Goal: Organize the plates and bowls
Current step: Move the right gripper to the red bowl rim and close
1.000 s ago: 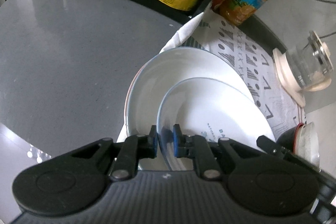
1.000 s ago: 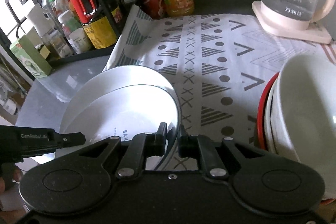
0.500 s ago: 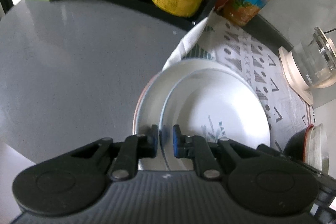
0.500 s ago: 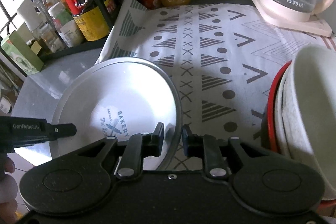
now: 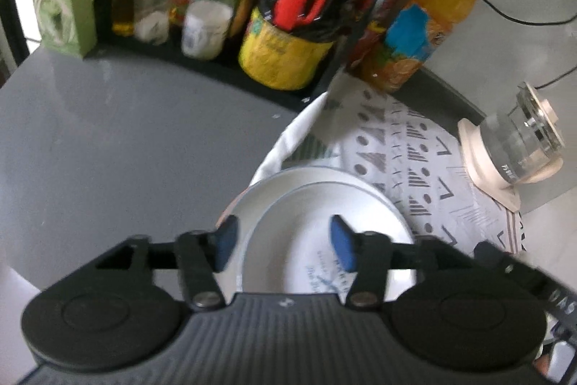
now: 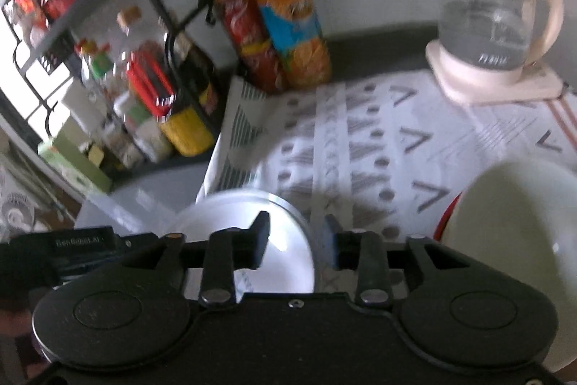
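Note:
A small white plate [image 5: 306,222] with blue print lies stacked on a larger white plate [image 5: 267,183] at the left edge of the patterned cloth [image 5: 414,161]. My left gripper [image 5: 283,242] is open above the stack's near rim and holds nothing. My right gripper [image 6: 294,239] is open above the plates [image 6: 252,215] at their right rim and is empty. A stack of white bowls [image 6: 512,226] with a red rim sits at the right of the right wrist view.
A black rack [image 5: 216,60] of bottles and jars lines the back of the grey counter [image 5: 108,139]. An orange juice bottle [image 6: 288,24] stands behind the cloth [image 6: 360,139]. A glass kettle [image 6: 494,31] on a cream base sits at the back right.
Both grippers have opened and let go of the small plate, which now lies flat on the larger plate. Both grippers have risen and tilted up, showing more of the rack.

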A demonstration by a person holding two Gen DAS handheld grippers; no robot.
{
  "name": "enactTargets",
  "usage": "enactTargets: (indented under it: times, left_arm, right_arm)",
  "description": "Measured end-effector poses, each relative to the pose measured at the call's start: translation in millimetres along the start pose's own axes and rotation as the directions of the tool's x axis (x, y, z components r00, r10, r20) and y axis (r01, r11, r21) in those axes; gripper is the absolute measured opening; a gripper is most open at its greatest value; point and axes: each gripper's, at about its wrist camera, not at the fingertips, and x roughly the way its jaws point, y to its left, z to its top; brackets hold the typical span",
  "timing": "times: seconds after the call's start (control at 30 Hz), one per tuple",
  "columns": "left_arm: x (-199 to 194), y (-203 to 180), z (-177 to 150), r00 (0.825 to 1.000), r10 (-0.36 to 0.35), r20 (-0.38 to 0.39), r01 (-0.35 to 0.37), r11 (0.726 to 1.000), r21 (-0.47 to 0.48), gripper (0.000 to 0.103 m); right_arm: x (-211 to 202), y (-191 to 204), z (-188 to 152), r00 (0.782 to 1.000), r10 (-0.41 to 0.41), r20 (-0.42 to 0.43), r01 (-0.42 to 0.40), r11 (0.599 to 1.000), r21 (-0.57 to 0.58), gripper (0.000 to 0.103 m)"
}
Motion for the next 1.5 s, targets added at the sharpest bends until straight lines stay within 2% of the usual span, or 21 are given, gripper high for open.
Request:
enactTargets:
  times: [0.07, 0.17, 0.37, 0.57, 0.77, 1.0, 1.23, 1.33, 1.5]
  left_arm:
    - [-2.5, -10.5, 1.5, 1.0, -0.014, 0.017, 0.014, 1.0, 0.004, 0.078]
    - [-2.9, -30.8, 1.9, 0.999, -0.038, 0.023, 0.038, 0.999, 0.022, 0.083]
    - [5.3, -79.6, -2.2, 0.993, -0.115, -0.006, 0.115, 0.989, 0.097, 0.083]
    - [13.2, -122.0, -16.2, 0.983, -0.181, -0.045, 0.186, 0.969, 0.162, 0.083]
    - [25.6, -156.7, -29.3, 0.967, -0.231, -0.105, 0.25, 0.943, 0.222, 0.083]
    - [37.8, -179.6, -40.5, 0.957, -0.237, -0.165, 0.276, 0.918, 0.284, 0.083]
    - [54.3, -198.1, -51.5, 0.942, -0.241, -0.235, 0.311, 0.888, 0.337, 0.083]
    - [63.8, -204.6, -56.5, 0.938, -0.225, -0.263, 0.311, 0.88, 0.359, 0.083]
    - [83.2, -208.6, -63.6, 0.928, -0.195, -0.318, 0.311, 0.876, 0.368, 0.076]
  right_arm:
    - [-8.6, -8.1, 7.1, 0.999, -0.015, 0.038, 0.014, 1.0, 0.01, 0.063]
    - [-18.3, -25.1, 14.7, 0.995, -0.063, 0.081, 0.06, 0.998, 0.033, 0.078]
    - [-41.0, -65.3, 15.4, 0.98, -0.152, 0.129, 0.138, 0.984, 0.115, 0.092]
    - [-63.0, -99.0, 4.3, 0.96, -0.241, 0.139, 0.214, 0.959, 0.185, 0.099]
    - [-79.7, -129.6, -12.8, 0.945, -0.306, 0.118, 0.267, 0.926, 0.265, 0.1]
    - [-84.7, -151.8, -34.0, 0.933, -0.352, 0.076, 0.306, 0.886, 0.349, 0.1]
    - [-78.2, -165.3, -50.1, 0.935, -0.354, 0.027, 0.311, 0.853, 0.419, 0.1]
    - [-71.7, -170.5, -57.5, 0.941, -0.339, 0.0, 0.303, 0.843, 0.445, 0.096]
    - [-53.8, -175.2, -67.2, 0.95, -0.304, -0.068, 0.3, 0.834, 0.462, 0.079]
